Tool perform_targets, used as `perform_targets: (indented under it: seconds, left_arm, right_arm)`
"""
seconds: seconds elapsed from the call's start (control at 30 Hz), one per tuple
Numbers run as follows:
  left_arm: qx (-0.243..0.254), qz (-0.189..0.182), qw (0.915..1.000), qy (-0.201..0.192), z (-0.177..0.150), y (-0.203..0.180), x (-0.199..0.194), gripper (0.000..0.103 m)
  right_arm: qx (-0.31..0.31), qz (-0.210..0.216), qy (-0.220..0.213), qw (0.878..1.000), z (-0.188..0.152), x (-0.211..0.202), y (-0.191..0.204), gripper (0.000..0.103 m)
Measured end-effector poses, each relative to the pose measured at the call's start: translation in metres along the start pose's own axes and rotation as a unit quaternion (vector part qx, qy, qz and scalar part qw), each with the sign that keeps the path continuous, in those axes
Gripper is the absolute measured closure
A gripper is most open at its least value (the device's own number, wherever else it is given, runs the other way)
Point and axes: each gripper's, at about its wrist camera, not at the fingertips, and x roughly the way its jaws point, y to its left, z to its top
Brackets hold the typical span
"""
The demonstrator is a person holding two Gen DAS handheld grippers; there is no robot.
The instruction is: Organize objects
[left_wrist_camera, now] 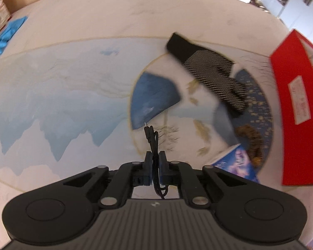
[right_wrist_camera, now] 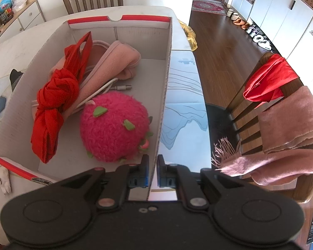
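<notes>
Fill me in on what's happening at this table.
A person is tidying with two handheld grippers. The left gripper is shut on a thin black cable, above the patterned mat. The right gripper clamps the side wall of the red-trimmed box, which holds a pink plush fruit, red cloth and pink fabric.

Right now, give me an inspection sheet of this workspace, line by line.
Surface: table under a printed blue and white mat.
Job's things: box holds a red knotted cloth, pink cloth, fuzzy pink plush; black sock lies on the mat.
Clutter: blue cloth at the table's edge.
Grippers: left gripper shut on a black cable; right gripper shut on the box wall.
Cables: white cable in the box.
Surroundings: chair draped with a pink scarf.
</notes>
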Motion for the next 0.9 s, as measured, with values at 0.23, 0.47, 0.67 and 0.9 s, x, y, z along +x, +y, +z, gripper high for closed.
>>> perform_targets:
  seconds: [0.23,0.47,0.67,0.9]
  left_arm:
    - [0.029,-0.054,0.9980,-0.013,0.013,-0.014,-0.032,0.099]
    - [0.079,-0.089,0.9921,-0.040,0.033,-0.039,-0.075,0.099]
    - [0.120,-0.124,0.9833,-0.058,0.051,-0.063,-0.108,0.100]
    - [0.174,-0.169,0.9676,-0.070,0.072,-0.111,-0.144,0.102]
  right_arm:
    - [-0.028,0.012,0.002,1.000,0.000,0.001,0.001,0.097]
    - [-0.034,0.015,0.003,0.999,0.000,0.003,0.001,0.097]
    - [-0.040,0.018,0.003,0.999,0.000,0.004,0.001,0.097]
    - [-0.044,0.021,0.003,0.999,0.000,0.004,0.002,0.097]
